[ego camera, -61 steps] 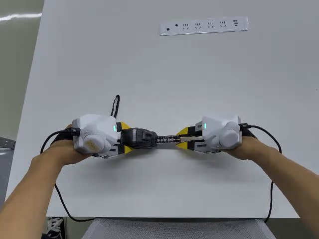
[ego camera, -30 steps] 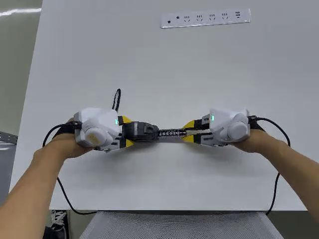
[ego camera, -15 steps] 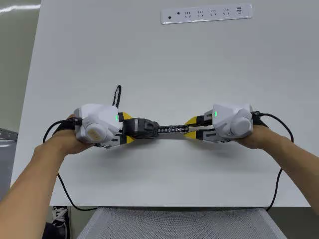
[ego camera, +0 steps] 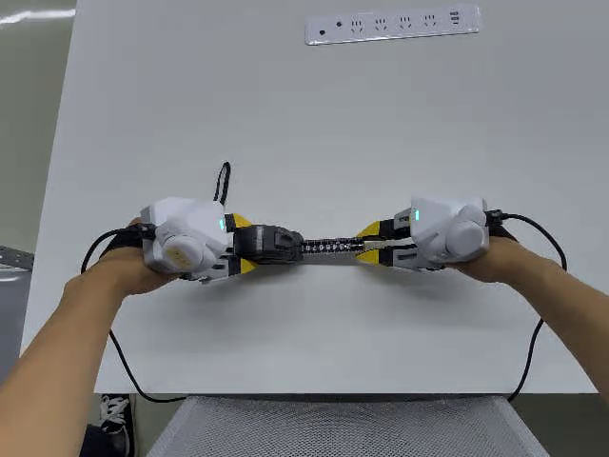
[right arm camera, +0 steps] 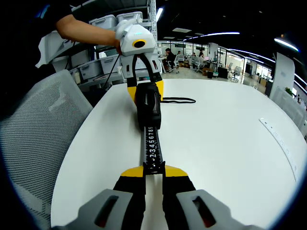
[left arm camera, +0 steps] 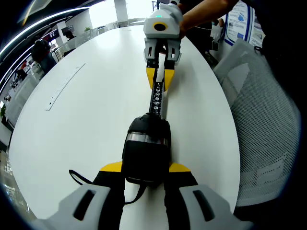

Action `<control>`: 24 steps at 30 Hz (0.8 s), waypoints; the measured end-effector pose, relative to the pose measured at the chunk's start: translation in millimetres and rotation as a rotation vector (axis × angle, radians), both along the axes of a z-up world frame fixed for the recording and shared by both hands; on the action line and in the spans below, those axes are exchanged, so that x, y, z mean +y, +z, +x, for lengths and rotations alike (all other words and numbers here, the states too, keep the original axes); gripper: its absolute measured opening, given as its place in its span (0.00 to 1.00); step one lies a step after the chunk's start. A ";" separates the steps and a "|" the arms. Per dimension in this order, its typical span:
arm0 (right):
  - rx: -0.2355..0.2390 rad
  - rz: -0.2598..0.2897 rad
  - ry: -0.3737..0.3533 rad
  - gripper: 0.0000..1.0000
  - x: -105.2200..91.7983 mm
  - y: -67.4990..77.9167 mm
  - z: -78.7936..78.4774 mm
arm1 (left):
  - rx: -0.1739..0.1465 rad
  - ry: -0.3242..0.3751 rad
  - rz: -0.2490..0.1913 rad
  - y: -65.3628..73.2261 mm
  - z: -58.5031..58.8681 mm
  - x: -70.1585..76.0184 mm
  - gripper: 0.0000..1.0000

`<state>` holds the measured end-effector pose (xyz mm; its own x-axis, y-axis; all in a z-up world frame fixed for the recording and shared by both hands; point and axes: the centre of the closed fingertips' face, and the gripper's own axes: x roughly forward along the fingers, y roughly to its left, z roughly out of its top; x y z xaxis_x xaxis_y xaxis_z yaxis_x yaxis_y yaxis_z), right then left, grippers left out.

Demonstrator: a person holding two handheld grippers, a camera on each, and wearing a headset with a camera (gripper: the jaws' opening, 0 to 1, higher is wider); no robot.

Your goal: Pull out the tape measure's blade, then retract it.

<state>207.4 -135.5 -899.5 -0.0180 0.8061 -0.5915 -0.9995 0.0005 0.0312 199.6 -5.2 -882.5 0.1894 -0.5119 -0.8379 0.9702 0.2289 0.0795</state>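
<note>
Near the front edge of the white worktop (ego camera: pixel 285 124), the left gripper (ego camera: pixel 242 247) has its fingers (left arm camera: pixel 112 167) clamped on either side of the black tape measure (ego camera: pixel 271 244). Its blade (ego camera: pixel 331 246) runs across to the right gripper (ego camera: pixel 367 243), whose fingers (right arm camera: pixel 132 172) pinch the blade's tip — a short numbered stretch shows between the two. A wrist strap (ego camera: pixel 223 184) loops behind the tape measure; a power strip (ego camera: pixel 392 25) lies well apart, at the far edge.
</note>
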 end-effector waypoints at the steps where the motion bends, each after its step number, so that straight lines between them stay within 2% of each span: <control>1: 0.000 -0.001 0.000 0.10 -0.1 0.1 -0.2 | 0.000 0.000 0.000 0.2 -0.1 -0.1 0.27; 24: 0.000 -0.004 -0.005 0.10 -12.3 0.9 0.0 | 0.002 0.000 -0.001 -1.9 1.0 0.7 0.27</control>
<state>207.4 -147.8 -898.6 -0.0134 0.8036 -0.5951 -0.9995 0.0061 0.0307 200.6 -4.5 -884.4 0.1879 -0.5127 -0.8377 0.9704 0.2289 0.0775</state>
